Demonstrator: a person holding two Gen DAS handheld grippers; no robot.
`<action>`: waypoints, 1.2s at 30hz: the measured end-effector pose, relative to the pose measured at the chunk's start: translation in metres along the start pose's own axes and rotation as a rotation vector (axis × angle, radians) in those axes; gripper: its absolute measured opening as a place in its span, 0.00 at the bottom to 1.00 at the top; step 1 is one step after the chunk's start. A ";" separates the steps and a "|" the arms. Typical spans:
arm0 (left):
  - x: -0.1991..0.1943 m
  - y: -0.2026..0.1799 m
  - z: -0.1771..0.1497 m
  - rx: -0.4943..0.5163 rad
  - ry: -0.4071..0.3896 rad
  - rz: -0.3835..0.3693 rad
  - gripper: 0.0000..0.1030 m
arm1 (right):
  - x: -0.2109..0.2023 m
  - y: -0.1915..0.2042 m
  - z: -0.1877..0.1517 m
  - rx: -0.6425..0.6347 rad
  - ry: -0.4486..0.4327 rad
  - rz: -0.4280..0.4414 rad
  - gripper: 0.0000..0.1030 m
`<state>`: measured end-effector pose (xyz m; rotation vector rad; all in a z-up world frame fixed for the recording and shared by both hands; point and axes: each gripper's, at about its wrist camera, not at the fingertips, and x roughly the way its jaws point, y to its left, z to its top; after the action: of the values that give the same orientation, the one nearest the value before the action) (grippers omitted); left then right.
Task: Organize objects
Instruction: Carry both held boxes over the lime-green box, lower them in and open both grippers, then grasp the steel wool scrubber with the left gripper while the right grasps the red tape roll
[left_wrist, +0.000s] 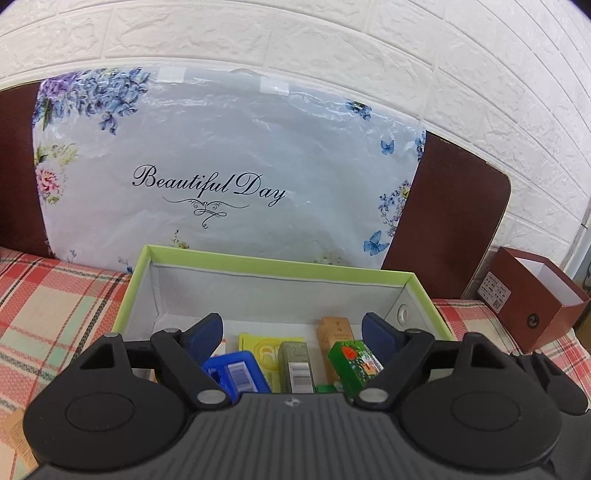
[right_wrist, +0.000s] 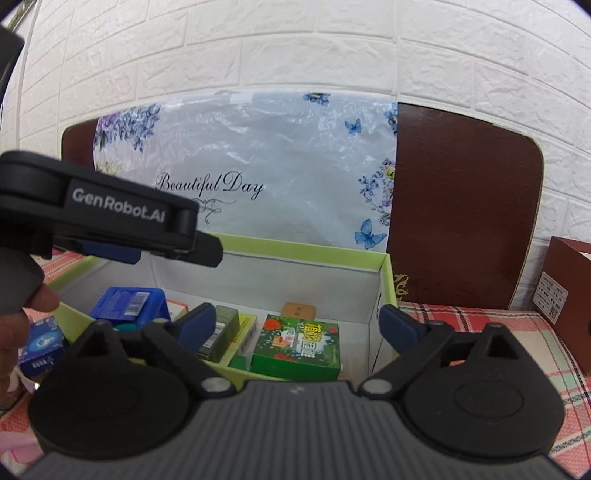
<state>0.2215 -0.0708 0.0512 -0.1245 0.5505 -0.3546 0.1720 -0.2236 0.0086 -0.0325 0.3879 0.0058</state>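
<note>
Green carton (right_wrist: 295, 347) | lies flat at near right of green-rimmed box (left_wrist: 273, 264) on plaid bed, beside olive carton (right_wrist: 221, 334) | likely light, stiff card, crushable; take across its short sides | left gripper (left_wrist: 291, 338) jaws apart, empty | right gripper (right_wrist: 297, 325) jaws apart, empty

Lime-rimmed box (left_wrist: 280, 264); red plaid cloth (left_wrist: 55, 302); floral bag (left_wrist: 221, 147).

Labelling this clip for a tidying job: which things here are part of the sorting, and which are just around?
Job:
green-rimmed box
blue barcode box
green floral carton
olive box
yellow packet
tan box

Just around:
floral plastic bag
brown open box
plaid cloth
</note>
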 end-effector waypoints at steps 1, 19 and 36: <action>-0.005 -0.001 -0.001 -0.002 0.000 0.000 0.83 | -0.005 0.000 0.001 0.003 -0.005 0.001 0.98; -0.109 -0.033 -0.042 0.081 -0.040 0.035 0.83 | -0.132 0.020 0.002 -0.036 -0.018 0.037 1.00; -0.140 0.017 -0.124 -0.044 0.089 0.060 0.83 | -0.167 0.032 -0.058 0.002 0.127 0.143 1.00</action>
<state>0.0494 -0.0073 0.0112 -0.1350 0.6491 -0.2909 -0.0050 -0.1937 0.0170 -0.0033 0.5170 0.1456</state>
